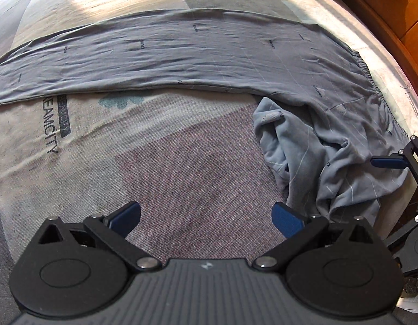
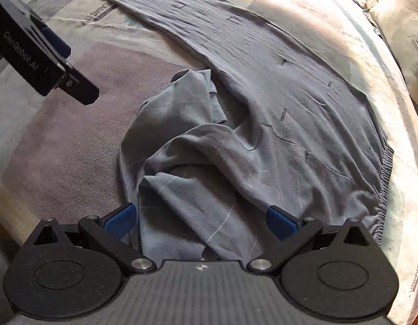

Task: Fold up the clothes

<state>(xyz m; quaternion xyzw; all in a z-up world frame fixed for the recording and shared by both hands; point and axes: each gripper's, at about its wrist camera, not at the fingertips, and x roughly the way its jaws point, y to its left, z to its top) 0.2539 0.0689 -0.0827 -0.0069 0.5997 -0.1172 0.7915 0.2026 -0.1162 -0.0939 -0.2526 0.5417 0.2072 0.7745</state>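
Note:
A pair of grey-blue trousers (image 1: 182,54) lies on the bed. One leg is stretched flat across the far side. The other leg is bunched in a crumpled heap (image 1: 317,157) near the elastic waistband (image 1: 371,81). My left gripper (image 1: 206,219) is open and empty above bare bed sheet, left of the heap. My right gripper (image 2: 201,219) is open, its fingers either side of the crumpled leg (image 2: 187,162), low over the cloth. The waistband (image 2: 385,176) is to its right. The left gripper body (image 2: 38,51) shows at the upper left of the right wrist view.
The bed sheet (image 1: 182,168) has grey, beige and mauve patches and printed lettering (image 1: 50,124). A pillow (image 2: 398,27) lies at the far right. A wooden bed frame (image 1: 385,13) runs along the right edge.

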